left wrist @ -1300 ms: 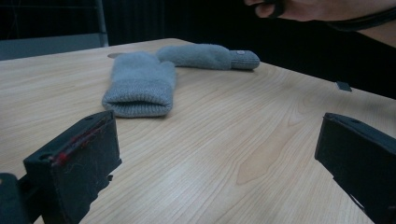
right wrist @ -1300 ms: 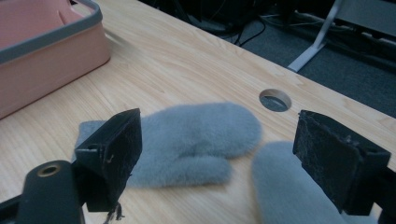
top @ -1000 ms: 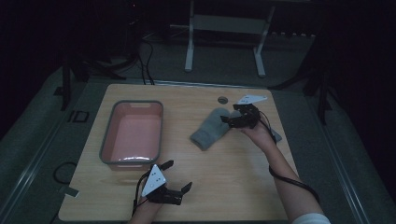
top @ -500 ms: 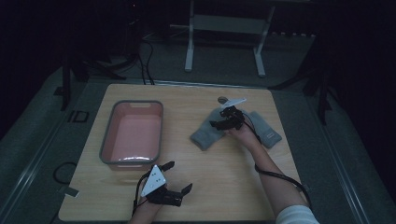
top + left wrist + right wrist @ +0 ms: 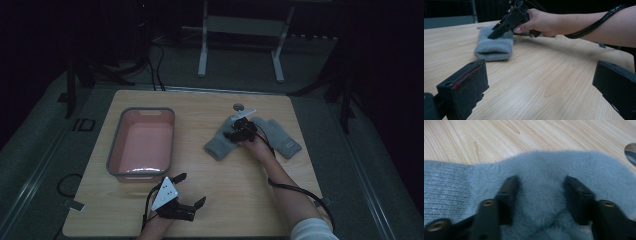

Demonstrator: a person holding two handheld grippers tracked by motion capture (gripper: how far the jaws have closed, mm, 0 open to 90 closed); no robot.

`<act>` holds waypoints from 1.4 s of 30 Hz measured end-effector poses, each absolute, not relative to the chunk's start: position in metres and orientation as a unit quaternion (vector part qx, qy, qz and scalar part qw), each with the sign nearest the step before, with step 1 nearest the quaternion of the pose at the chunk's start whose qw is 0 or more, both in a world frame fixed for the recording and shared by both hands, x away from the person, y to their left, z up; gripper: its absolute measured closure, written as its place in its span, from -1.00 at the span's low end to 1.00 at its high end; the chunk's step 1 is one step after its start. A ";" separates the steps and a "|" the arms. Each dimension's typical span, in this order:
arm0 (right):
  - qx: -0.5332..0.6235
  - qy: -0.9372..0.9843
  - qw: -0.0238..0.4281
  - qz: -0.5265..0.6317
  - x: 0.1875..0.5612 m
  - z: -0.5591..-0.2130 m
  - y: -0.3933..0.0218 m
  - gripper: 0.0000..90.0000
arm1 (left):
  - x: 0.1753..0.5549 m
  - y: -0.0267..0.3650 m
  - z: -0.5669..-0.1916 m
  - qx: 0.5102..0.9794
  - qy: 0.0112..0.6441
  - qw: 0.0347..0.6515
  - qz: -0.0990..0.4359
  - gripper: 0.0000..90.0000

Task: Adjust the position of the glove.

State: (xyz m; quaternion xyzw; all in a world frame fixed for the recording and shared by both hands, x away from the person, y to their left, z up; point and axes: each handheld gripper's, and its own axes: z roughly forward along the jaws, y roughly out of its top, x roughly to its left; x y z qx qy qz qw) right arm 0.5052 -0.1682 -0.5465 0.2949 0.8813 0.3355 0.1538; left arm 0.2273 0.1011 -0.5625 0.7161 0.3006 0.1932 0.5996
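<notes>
Two grey mittens lie on the wooden table, the left mitten (image 5: 220,143) and the right mitten (image 5: 283,138) overlapping at their far ends. My right gripper (image 5: 233,135) points down onto the left mitten (image 5: 544,162). In the right gripper view its jaws have just been closing and its fingertips (image 5: 510,186) are sunk into the fluffy fabric, with a bulge of it pressed between them. In the left gripper view that mitten (image 5: 495,47) shows its ribbed cuff under the right gripper (image 5: 493,34). My left gripper (image 5: 191,189) rests open near the front edge, nothing between its jaws.
A pink tub (image 5: 116,150) with a grey rim stands at the table's left, just beyond the left gripper. A small round metal disc (image 5: 238,106) lies past the mittens. The right gripper's cable (image 5: 295,187) trails along the forearm.
My right gripper has moved left and down from above the right mitten onto the left mitten, and its jaws have narrowed into the fabric. The left gripper has stayed put.
</notes>
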 end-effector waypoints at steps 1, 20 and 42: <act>0.295 0.881 0.154 0.336 0.505 -0.547 -0.168 0.27 | 0.227 0.102 -0.563 0.715 0.302 0.600 0.193 -0.99; 0.222 0.890 0.113 0.382 0.470 -0.497 -0.168 0.84 | 0.229 0.105 -0.562 0.709 0.311 0.601 0.199 -0.99; 0.085 0.906 0.014 0.414 0.395 -0.487 -0.162 0.84 | 0.228 0.105 -0.561 0.711 0.306 0.597 0.211 -0.99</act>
